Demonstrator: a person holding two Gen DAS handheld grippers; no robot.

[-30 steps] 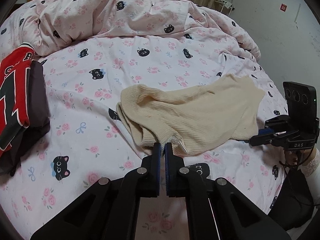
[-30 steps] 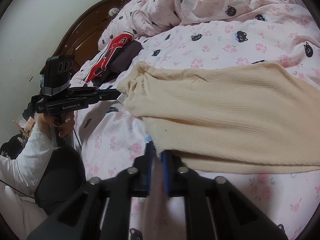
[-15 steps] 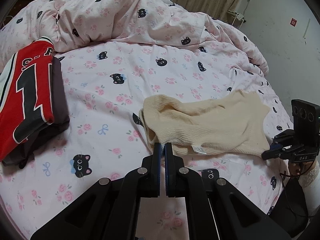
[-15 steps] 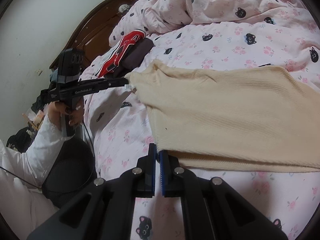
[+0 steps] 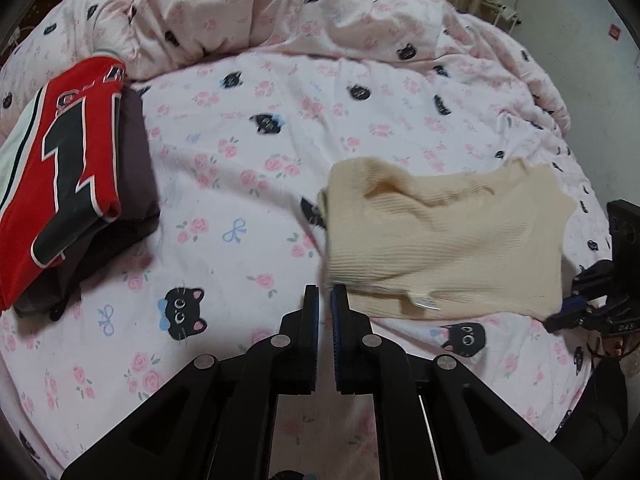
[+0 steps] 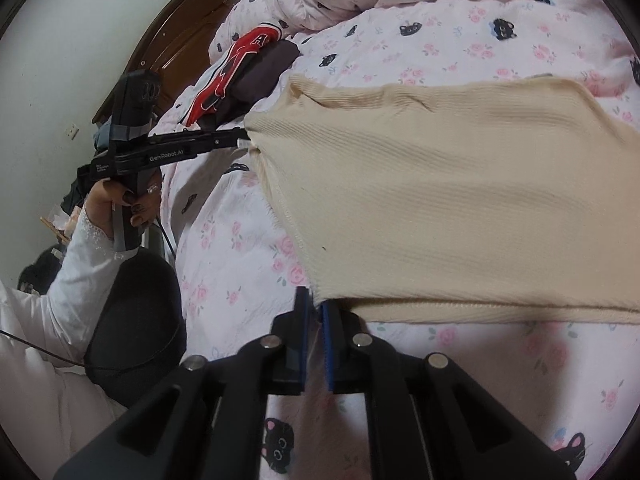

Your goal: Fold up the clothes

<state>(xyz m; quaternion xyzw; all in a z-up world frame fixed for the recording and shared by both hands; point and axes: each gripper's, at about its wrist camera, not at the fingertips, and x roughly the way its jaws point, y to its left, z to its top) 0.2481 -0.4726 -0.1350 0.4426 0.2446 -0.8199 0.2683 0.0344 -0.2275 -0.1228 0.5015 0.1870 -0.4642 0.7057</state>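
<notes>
The left hand-held gripper point(image 5: 325, 300) is opening, a narrow gap showing between its pads with no cloth in it. The right hand-held gripper point(image 6: 314, 312) is parting too, the corner of the cream ribbed sweater point(image 5: 444, 232) just at its tips. The sweater lies folded and flat on the bed point(image 5: 248, 184), a small label at its near hem. A second ago both pairs of pads were pinched shut on its edge. A folded red jersey point(image 5: 60, 168) lies well to the left.

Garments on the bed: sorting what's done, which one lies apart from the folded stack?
The cream ribbed knit top, spread alone by both grippers; the red jersey sits stacked on the dark garment.
</notes>
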